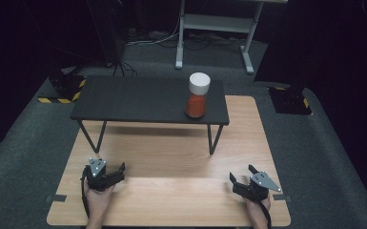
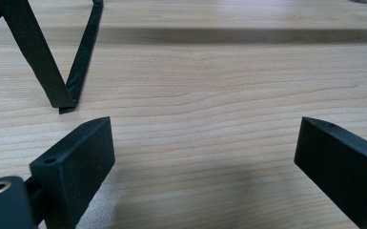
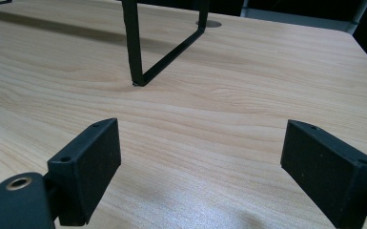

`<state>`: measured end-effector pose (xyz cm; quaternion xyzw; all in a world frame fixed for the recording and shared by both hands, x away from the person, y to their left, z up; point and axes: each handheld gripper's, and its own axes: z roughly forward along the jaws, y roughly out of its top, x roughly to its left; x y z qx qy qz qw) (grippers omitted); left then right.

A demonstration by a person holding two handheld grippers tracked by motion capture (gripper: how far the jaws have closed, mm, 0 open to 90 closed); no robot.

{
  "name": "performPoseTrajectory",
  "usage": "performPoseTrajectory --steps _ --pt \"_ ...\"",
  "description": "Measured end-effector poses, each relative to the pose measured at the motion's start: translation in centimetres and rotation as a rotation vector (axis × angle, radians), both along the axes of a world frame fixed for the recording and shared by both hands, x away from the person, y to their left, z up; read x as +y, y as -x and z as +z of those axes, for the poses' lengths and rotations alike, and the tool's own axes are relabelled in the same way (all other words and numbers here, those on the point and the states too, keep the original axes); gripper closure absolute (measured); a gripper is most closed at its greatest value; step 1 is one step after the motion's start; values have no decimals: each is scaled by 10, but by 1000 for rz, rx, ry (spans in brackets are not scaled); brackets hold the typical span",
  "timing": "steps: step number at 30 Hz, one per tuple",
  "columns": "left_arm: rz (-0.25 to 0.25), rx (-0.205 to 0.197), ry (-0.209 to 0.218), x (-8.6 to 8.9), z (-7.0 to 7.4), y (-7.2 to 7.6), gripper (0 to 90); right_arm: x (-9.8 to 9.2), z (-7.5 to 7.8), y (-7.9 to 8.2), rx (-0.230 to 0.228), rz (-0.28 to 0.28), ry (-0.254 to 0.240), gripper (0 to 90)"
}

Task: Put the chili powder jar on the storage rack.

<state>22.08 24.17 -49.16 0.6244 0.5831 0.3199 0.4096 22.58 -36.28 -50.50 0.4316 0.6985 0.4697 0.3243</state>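
High view: wooden table (image 1: 171, 157) with pale grain, rounded corners, on grey carpet (image 1: 24, 143). Left gripper (image 1: 116, 172) sits at the near left of the tabletop, held by a hand (image 1: 97, 200); jaws spread wide, nothing between them. Right gripper (image 1: 242, 177) at the near right, held by the other hand (image 1: 258, 210); jaws also spread wide, nothing held. Each has a grey three-cornered plate on top. The two grippers are well apart. A low black shelf (image 1: 138, 98), flat matte top on thin angled metal legs, stands across the far half of the table. On its right end stands a bottle (image 1: 198, 95), upright, round, orange-red body with a white cylindrical cap, well apart from both grippers. Left gripper view: two blocky matte black jaws far apart over bare wood, a V-shaped shelf leg (image 2: 59, 57) touching the table ahead on the left. Right gripper view: same wide gap between its jaws, another V-shaped leg (image 3: 145, 45) planted on the wood ahead. Beyond the table, a white metal frame (image 1: 214, 28) and cables on the floor.
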Motion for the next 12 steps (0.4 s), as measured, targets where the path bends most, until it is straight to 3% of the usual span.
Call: performPoseTrajectory --steps 12 --pt "0 1 -1 0 0 0 66 0 0 0 -2 -1 -4 127"
